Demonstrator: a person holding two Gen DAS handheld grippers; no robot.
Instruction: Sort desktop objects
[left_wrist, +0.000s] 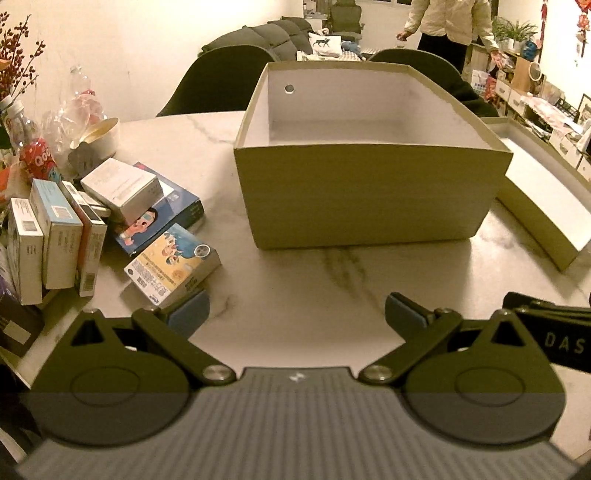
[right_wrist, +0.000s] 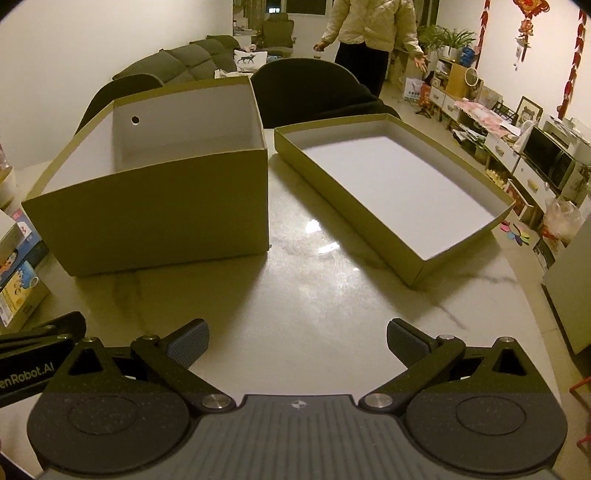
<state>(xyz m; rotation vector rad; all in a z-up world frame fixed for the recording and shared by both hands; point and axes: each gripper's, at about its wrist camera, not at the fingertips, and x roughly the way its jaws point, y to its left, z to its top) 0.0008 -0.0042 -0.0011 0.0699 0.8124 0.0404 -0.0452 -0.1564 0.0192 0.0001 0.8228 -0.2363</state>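
Observation:
A deep tan cardboard box (left_wrist: 369, 195) (right_wrist: 166, 218) stands open and empty on the marble table. Its shallow lid (right_wrist: 391, 184) (left_wrist: 546, 206) lies upturned to its right. At the table's left sits a pile of small cartons: a cartoon-printed box (left_wrist: 173, 266) nearest me, a blue flat box (left_wrist: 166, 210) behind it with a white box (left_wrist: 123, 190) on top, and several upright cartons (left_wrist: 55, 236). My left gripper (left_wrist: 295, 314) is open over bare table in front of the deep box, its left pad beside the cartoon box. My right gripper (right_wrist: 295, 341) is open, holding nothing.
Plastic bottles (left_wrist: 22, 140), a bowl (left_wrist: 99, 133) and wrapped items crowd the far left corner. Dark chairs (left_wrist: 221, 81) stand behind the table. A person (right_wrist: 369, 33) stands at the back of the room by shelves. The marble table (right_wrist: 314, 288) shows bare between the grippers and the boxes.

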